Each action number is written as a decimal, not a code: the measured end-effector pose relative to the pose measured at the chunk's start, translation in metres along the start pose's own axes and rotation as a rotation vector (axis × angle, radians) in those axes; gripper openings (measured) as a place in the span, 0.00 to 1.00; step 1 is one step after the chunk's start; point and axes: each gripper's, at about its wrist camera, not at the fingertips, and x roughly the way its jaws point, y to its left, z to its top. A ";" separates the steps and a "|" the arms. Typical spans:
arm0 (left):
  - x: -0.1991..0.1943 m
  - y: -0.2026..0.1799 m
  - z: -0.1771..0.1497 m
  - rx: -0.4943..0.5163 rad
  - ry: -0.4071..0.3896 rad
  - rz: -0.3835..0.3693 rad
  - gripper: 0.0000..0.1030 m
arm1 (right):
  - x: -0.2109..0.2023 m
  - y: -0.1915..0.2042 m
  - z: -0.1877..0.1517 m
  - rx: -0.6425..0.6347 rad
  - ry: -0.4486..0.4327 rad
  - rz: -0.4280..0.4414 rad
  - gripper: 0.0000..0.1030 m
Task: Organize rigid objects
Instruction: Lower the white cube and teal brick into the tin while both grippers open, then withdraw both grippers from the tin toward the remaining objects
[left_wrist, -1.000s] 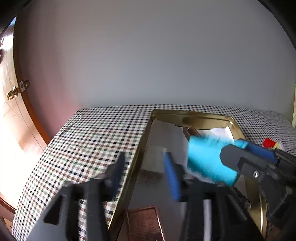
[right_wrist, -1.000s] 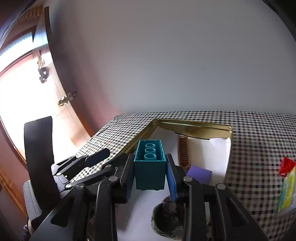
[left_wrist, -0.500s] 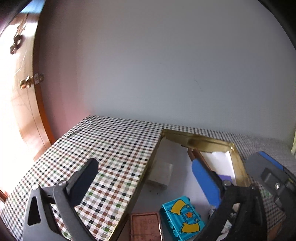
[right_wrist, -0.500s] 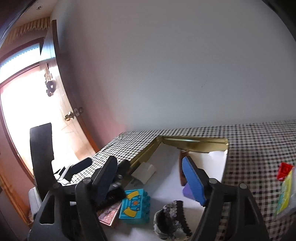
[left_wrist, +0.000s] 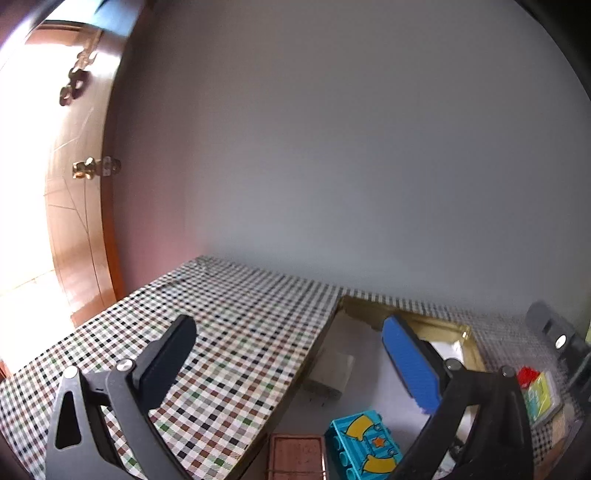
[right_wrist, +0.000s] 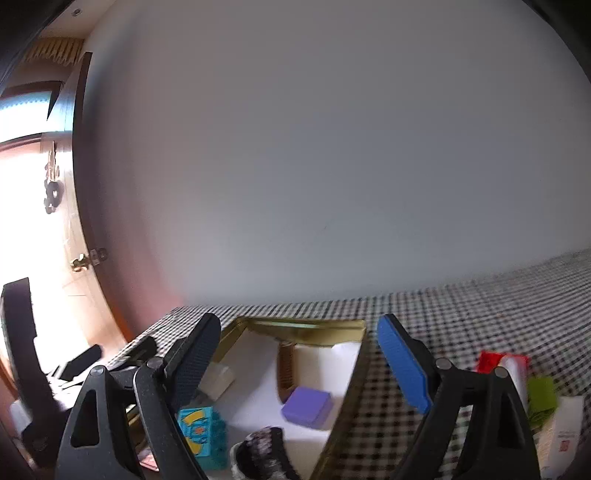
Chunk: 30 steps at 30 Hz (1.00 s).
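We are carrying both tools wide: the left tool (left_wrist: 288, 360) is gaping with nothing between its pads, and the right tool (right_wrist: 295, 354) is opening further, its jaws likewise bare. The teal toy brick (left_wrist: 364, 446) is lying inside the gold-rimmed tray (left_wrist: 428, 322), beside a white block (left_wrist: 330, 374), a purple block (right_wrist: 306, 406) and a brown embossed tile (left_wrist: 297, 456). So several rigid pieces are seemingly sorted already, while a red item (right_wrist: 493, 360) and a green packet (right_wrist: 541, 397) are waiting on the checked table (left_wrist: 229, 332). The dark speckled object (right_wrist: 260, 456) is cut off and hard to identify.
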 end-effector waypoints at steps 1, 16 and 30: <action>-0.005 0.001 -0.001 -0.009 -0.017 -0.003 1.00 | 0.000 -0.001 -0.002 -0.011 -0.008 -0.015 0.86; -0.024 -0.009 -0.019 0.087 -0.085 0.052 1.00 | 0.002 -0.035 -0.014 -0.002 0.084 -0.042 0.86; -0.047 0.026 -0.019 -0.078 -0.063 0.174 1.00 | -0.030 -0.067 -0.021 -0.072 0.108 -0.076 0.86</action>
